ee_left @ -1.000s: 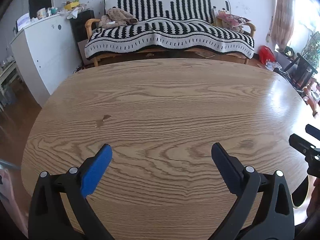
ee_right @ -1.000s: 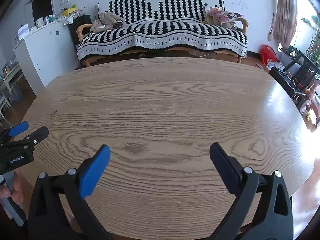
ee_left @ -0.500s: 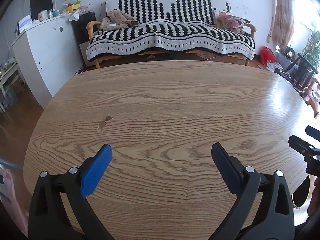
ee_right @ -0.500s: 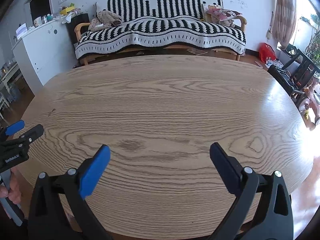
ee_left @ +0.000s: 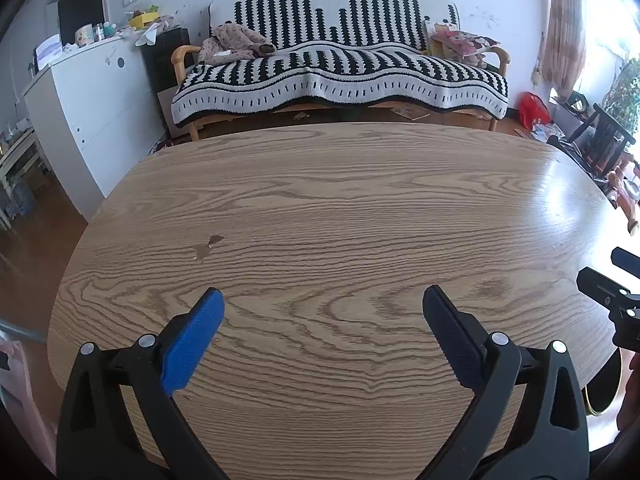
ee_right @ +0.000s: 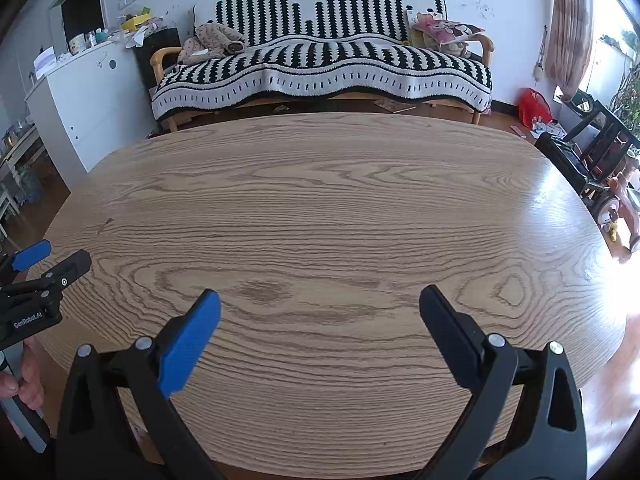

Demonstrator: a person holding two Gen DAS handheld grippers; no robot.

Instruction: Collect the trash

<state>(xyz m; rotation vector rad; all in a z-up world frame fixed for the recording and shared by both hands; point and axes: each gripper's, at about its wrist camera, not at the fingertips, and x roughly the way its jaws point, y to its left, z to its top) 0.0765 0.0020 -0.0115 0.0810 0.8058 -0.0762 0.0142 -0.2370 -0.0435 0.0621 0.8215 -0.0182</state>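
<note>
My left gripper (ee_left: 322, 300) is open and empty, held above the near part of an oval wooden table (ee_left: 340, 200). My right gripper (ee_right: 318, 300) is open and empty too, over the same table (ee_right: 340, 200). The right gripper shows at the right edge of the left wrist view (ee_left: 612, 292), and the left gripper shows at the left edge of the right wrist view (ee_right: 44, 268). A small brown mark or scrap (ee_left: 208, 246) lies on the table's left part; it also shows in the right wrist view (ee_right: 105, 225). I see no other trash on the table.
A sofa with a black-and-white striped cover (ee_left: 340, 68) stands behind the table. A white cabinet (ee_left: 80, 100) is at the left. A red bag (ee_left: 532, 108), a dark chair (ee_left: 600, 140) and a toy tricycle (ee_right: 618, 204) are on the floor at the right.
Both grippers have drawn back and risen slightly, so the table looks a little farther. Both stay open and empty.
</note>
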